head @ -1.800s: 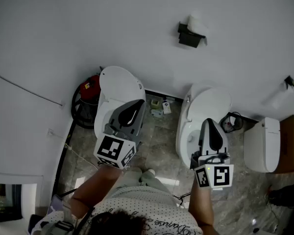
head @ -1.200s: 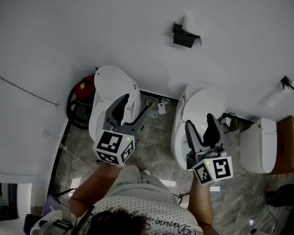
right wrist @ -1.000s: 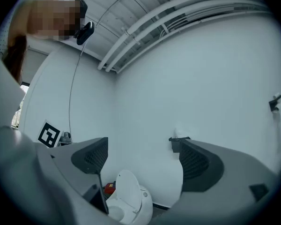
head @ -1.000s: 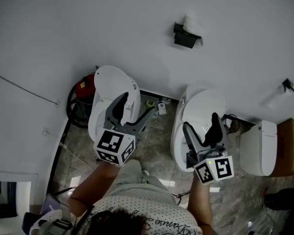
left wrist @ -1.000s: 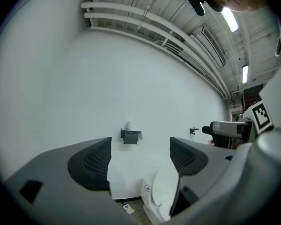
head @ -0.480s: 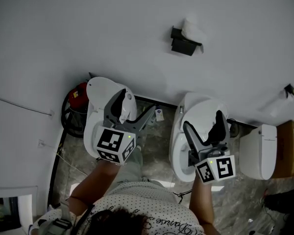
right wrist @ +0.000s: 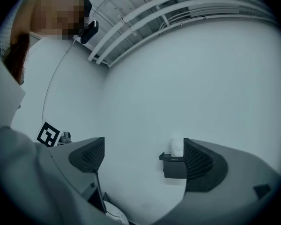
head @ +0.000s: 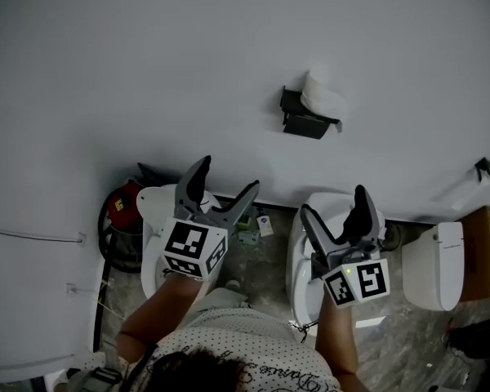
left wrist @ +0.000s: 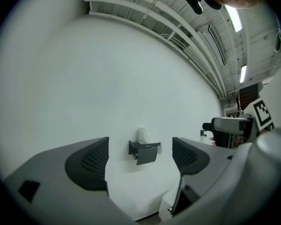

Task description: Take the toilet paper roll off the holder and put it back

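A black toilet paper holder [head: 303, 119] hangs on the white wall, with a white toilet paper roll [head: 318, 95] standing on top of it. Both also show in the left gripper view, holder [left wrist: 144, 152] and roll [left wrist: 143, 136], and in the right gripper view, holder [right wrist: 173, 164] and roll [right wrist: 176, 147]. My left gripper [head: 225, 189] is open and empty, below and left of the holder. My right gripper [head: 333, 208] is open and empty, below the holder. Both are well short of the wall.
Below me stand a white toilet [head: 153, 215] at the left, another toilet [head: 304, 264] under my right gripper, and a third white fixture [head: 434, 256] at the right. A red vacuum-like object [head: 122, 211] sits by the wall. Small items [head: 255, 224] lie on the marble floor.
Both grippers have risen toward the holder as the view tilted up the wall. Their jaws have spread a little wider. Nothing was taken hold of.
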`<state>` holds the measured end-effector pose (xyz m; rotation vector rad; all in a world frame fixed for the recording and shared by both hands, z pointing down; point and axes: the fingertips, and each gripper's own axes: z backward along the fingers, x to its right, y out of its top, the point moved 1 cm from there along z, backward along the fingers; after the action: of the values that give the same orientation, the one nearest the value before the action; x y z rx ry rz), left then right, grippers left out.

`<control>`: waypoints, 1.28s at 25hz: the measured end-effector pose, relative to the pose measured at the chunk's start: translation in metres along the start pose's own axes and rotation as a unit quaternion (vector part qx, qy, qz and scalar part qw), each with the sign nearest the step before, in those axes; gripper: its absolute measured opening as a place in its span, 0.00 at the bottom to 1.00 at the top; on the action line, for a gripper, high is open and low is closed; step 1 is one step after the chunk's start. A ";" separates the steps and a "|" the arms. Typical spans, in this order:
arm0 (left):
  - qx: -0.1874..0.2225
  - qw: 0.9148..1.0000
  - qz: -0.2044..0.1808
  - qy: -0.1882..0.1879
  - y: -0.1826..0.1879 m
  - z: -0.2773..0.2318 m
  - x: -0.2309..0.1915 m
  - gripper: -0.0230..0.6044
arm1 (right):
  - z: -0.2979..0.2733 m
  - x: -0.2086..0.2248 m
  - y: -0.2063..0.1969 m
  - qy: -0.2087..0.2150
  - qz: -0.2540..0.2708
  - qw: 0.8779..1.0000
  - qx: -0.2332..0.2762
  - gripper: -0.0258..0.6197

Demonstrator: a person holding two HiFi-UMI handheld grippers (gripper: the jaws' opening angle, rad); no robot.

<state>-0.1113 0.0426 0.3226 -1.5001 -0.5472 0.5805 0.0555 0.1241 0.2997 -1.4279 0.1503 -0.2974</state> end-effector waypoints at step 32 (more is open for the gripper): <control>-0.002 0.995 -0.003 0.096 -0.005 -0.233 -0.078 0.68 | -0.221 0.180 -0.014 0.093 -0.006 0.996 -0.005 0.83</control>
<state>-0.0160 -0.1843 0.3284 -1.5385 -0.4038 0.4257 0.1646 -0.1396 0.2957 -1.4098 0.2952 -0.4404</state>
